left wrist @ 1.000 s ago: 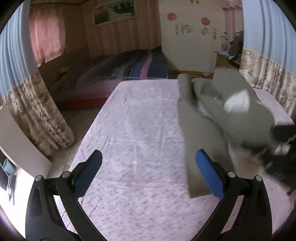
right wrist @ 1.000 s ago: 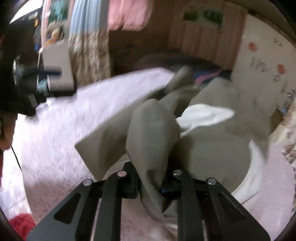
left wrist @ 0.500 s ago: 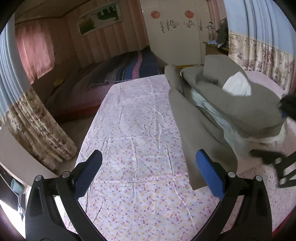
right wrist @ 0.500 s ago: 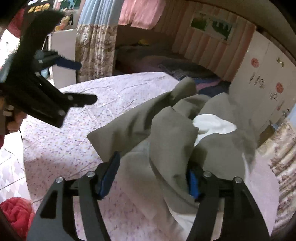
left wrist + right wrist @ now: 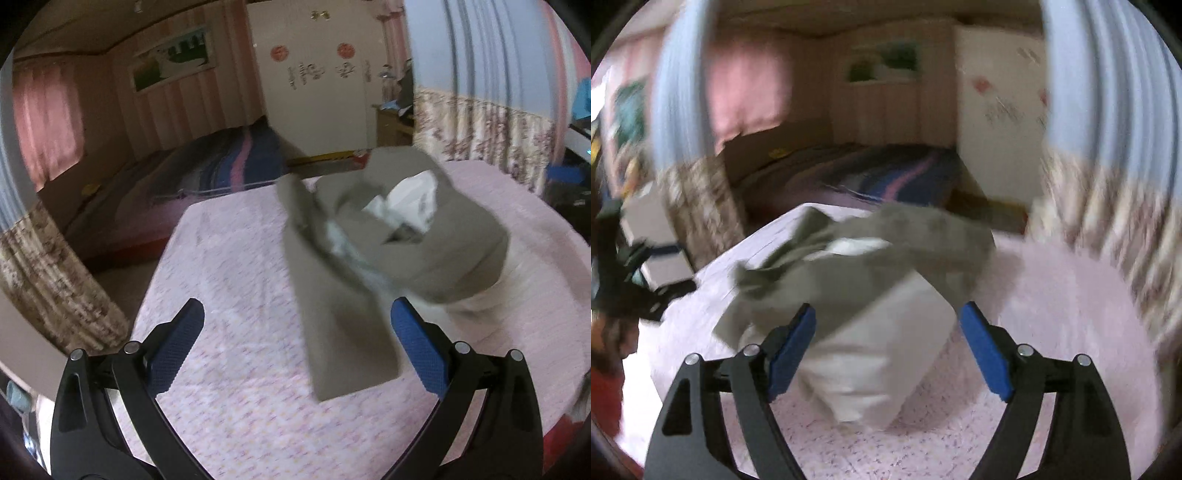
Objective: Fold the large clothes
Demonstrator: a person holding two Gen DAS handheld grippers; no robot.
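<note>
A large olive-grey garment (image 5: 417, 247) with a white lining lies crumpled on the pink flowered sheet (image 5: 236, 266). One long sleeve or leg (image 5: 343, 332) stretches toward my left gripper (image 5: 295, 343), which is open and empty above the sheet. In the right wrist view the garment (image 5: 871, 266) lies heaped with its white lining (image 5: 871, 354) in front. My right gripper (image 5: 886, 343) is open and empty, just short of the lining. The right wrist view is blurred.
A second bed with a dark striped cover (image 5: 229, 166) stands beyond the table. Flowered curtains (image 5: 487, 133) hang at right and left. A white wardrobe door (image 5: 314, 81) is at the back. The left gripper shows at the left edge of the right wrist view (image 5: 639, 266).
My right gripper has opened and let go of the garment, then drawn back. The garment has dropped into a heap. My left gripper stayed open and shifted its view a little.
</note>
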